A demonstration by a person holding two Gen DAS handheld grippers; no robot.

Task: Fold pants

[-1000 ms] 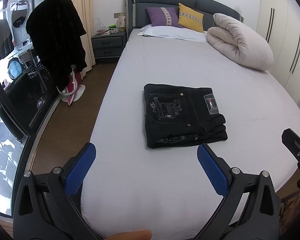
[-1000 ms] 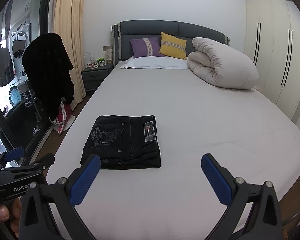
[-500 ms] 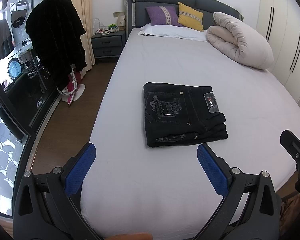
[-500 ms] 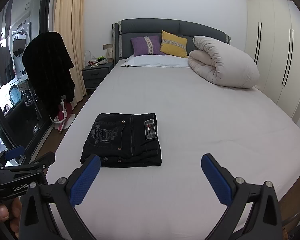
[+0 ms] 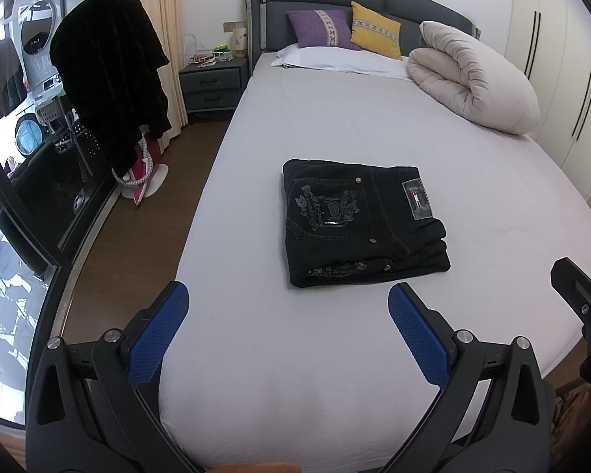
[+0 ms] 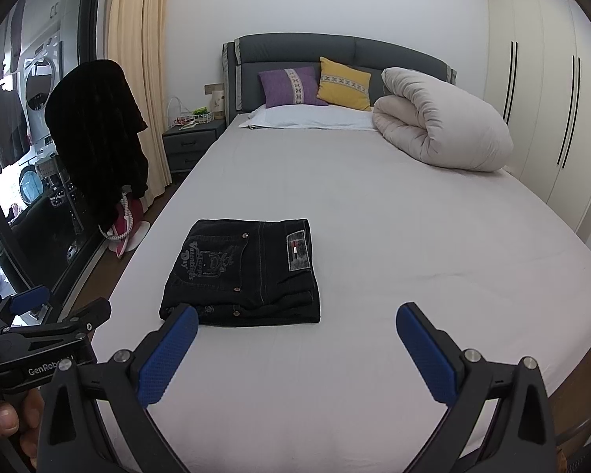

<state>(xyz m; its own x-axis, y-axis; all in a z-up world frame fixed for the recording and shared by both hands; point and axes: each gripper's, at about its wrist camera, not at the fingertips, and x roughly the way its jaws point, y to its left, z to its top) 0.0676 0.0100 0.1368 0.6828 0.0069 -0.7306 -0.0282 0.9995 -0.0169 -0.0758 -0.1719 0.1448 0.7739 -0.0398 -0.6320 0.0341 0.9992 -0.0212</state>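
Observation:
Black pants (image 5: 358,220) lie folded into a compact rectangle on the white bed sheet (image 5: 335,126), back pocket embroidery and a grey label facing up. In the right wrist view the same pants (image 6: 244,272) rest left of centre. My left gripper (image 5: 287,315) is open, held over the foot of the bed, short of the pants and not touching them. My right gripper (image 6: 295,335) is also open, hovering near the bed's front edge with nothing between its blue pads; its left fingertip overlaps the pants' near corner in the image.
A rolled cream duvet (image 5: 472,79) and purple and yellow pillows (image 5: 342,33) sit at the head of the bed. A black garment (image 5: 110,90) hangs left of the bed over the wooden floor, near a grey nightstand (image 5: 212,82). Wardrobe doors (image 6: 551,118) line the right wall.
Both grippers have drifted slightly back and up from the bed; the pants lie unmoved and both grippers stay open.

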